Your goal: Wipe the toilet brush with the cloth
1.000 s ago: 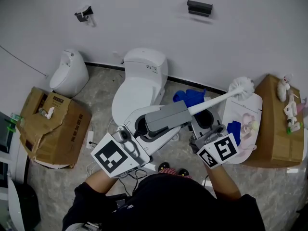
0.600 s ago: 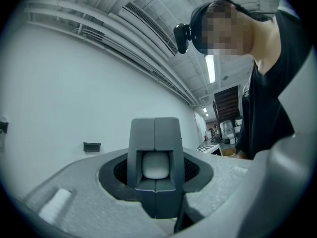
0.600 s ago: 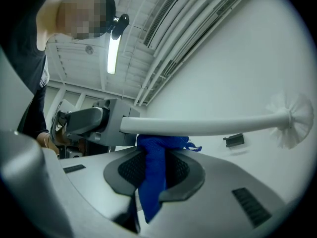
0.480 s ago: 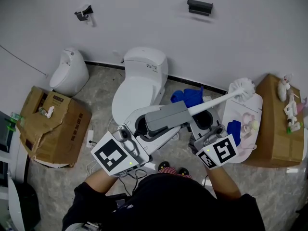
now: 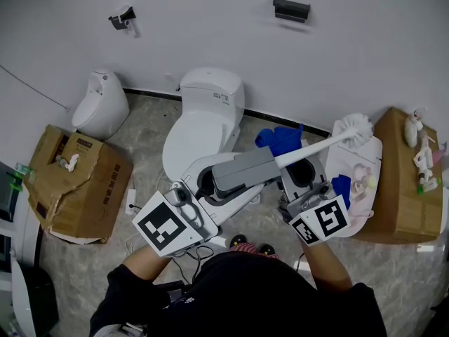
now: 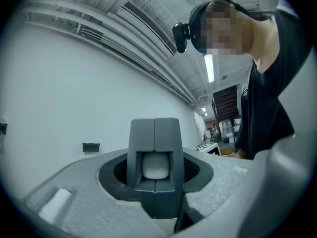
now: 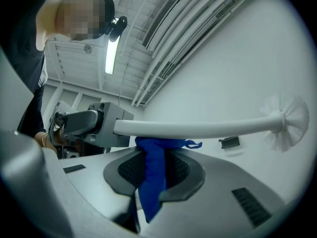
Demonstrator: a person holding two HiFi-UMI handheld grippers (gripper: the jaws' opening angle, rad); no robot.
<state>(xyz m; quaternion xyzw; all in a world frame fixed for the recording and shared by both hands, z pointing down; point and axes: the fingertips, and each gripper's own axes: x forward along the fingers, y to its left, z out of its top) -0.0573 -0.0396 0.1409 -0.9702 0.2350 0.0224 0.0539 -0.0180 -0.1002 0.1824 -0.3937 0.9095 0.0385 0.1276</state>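
Note:
The toilet brush has a long white handle (image 5: pixel 309 151) and a white bristle head (image 5: pixel 354 128), and is held out level over the floor. My left gripper (image 5: pixel 270 161) is shut on the handle's end (image 6: pixel 155 165), which shows white between the grey jaws. My right gripper (image 5: pixel 295 166) is shut on a blue cloth (image 5: pixel 280 139). In the right gripper view the cloth (image 7: pixel 151 182) hangs bunched between the jaws and its top touches the underside of the handle (image 7: pixel 198 129). The bristle head (image 7: pixel 290 125) is further along to the right.
A white toilet (image 5: pixel 207 118) stands against the wall behind the grippers, with a small white urinal (image 5: pixel 102 107) to its left. Cardboard boxes sit at the left (image 5: pixel 77 181) and the right (image 5: pixel 403 181). A white basin (image 5: pixel 354 170) with small items lies under the brush head.
The blue cloth has nudged slightly to the right under the handle. Both grippers and the brush stay where they were.

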